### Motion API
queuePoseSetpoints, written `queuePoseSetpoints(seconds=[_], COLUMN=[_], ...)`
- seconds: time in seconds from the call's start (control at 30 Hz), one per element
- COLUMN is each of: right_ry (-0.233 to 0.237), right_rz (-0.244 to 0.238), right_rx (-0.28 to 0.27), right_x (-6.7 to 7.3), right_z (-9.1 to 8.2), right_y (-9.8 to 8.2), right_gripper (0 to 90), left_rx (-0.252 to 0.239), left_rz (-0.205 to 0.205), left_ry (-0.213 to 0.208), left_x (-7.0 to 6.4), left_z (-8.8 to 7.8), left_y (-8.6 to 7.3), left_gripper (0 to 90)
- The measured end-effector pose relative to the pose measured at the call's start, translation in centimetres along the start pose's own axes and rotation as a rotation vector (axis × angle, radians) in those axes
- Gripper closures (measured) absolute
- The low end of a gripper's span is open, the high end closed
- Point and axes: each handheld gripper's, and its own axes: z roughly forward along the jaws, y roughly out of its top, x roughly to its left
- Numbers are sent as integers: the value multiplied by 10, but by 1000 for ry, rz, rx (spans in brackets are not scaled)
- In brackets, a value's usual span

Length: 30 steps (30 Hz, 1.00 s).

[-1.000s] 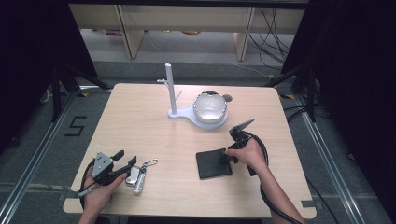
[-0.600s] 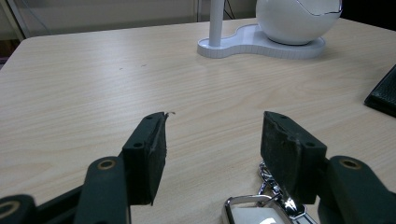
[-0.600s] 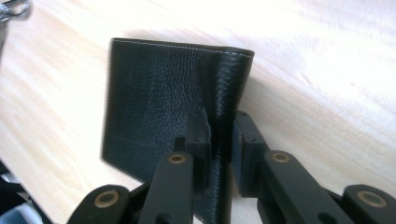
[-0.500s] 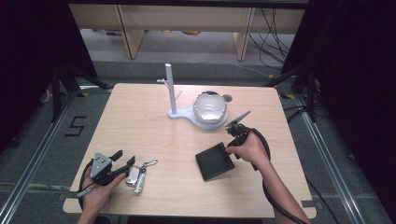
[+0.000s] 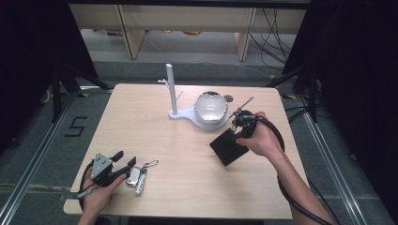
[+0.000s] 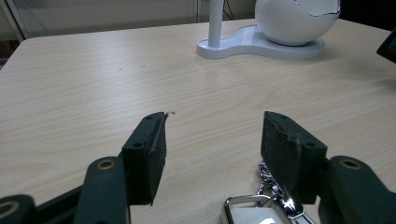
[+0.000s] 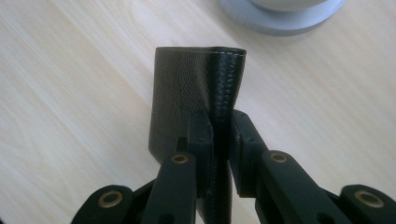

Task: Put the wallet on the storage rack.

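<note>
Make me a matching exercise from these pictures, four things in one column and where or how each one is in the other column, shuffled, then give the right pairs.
Things:
1. black wallet
2. left tongs
3. key ring
4. white stand

States:
A. upright on its base at the far side of the table
B. clamped by its edge in the right tongs, tilted
C. lying flat near the table's front left
D. jaws open, nothing between them

Pairs: 1-B, 2-D, 3-C, 4-A
</note>
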Motion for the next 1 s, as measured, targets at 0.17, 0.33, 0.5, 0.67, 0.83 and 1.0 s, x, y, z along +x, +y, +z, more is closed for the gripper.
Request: queuePoseSetpoints(seconds=[0.17, 0.33, 0.5, 0.67, 0.83, 1.0], right_ry=[-79, -91, -75, -75, 25, -34], right_rz=[-92, -132, -185, -262, -418, -443], right_rx=[3, 10, 41, 44, 6, 49], right_x=[-4, -11, -20, -26, -33, -33], right_z=[-12, -16, -20, -24, -24, -19], right_y=[1, 3, 7, 11, 14, 16], right_gripper=[812, 812, 811, 811, 811, 812], left_rx=[0, -6, 0, -7, 0, -7], left_rz=[1, 1, -2, -5, -1, -1], left_ry=[-3, -5, 1, -4, 2, -5], left_x=[-1, 0, 0, 0, 0, -1], left_z=[1, 1, 0, 1, 0, 1], left_y=[0, -1, 0, -1, 0, -1], left_gripper=[403, 402, 402, 402, 401, 401])
